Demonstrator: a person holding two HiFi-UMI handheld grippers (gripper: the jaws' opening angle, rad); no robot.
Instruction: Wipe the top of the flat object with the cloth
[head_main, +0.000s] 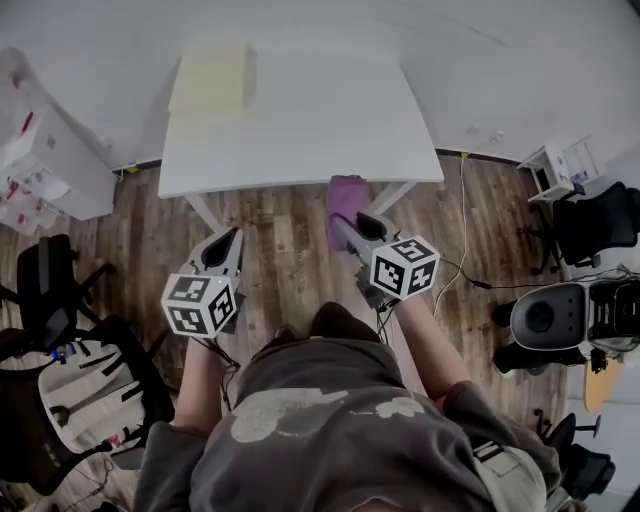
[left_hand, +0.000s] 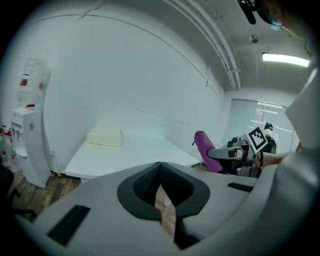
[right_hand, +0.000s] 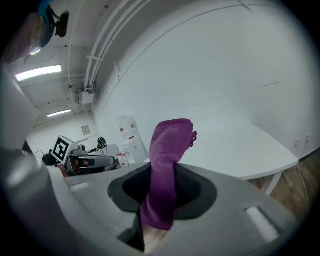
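White table (head_main: 300, 130) on a wood floor (head_main: 280, 235), a pale yellow foam block (head_main: 212, 78) at its far-left corner. The right gripper (head_main: 355, 222) clamps a purple cloth (head_main: 344, 198); the left gripper (head_main: 232, 238) has its jaws together, empty.

The pad (head_main: 212, 78) is seen lying on the far left corner of the table (head_main: 300, 140). Both grippers are held before the near edge, off the table. The left gripper (head_main: 231, 240) is kept to the left and the right gripper (head_main: 352, 222) to the right, with the cloth (head_main: 345, 200) clamped between its jaws, just at the table's edge.

Purple cloth (head_main: 346, 198), seemingly pale-yellow flat object (head_main: 212, 79)
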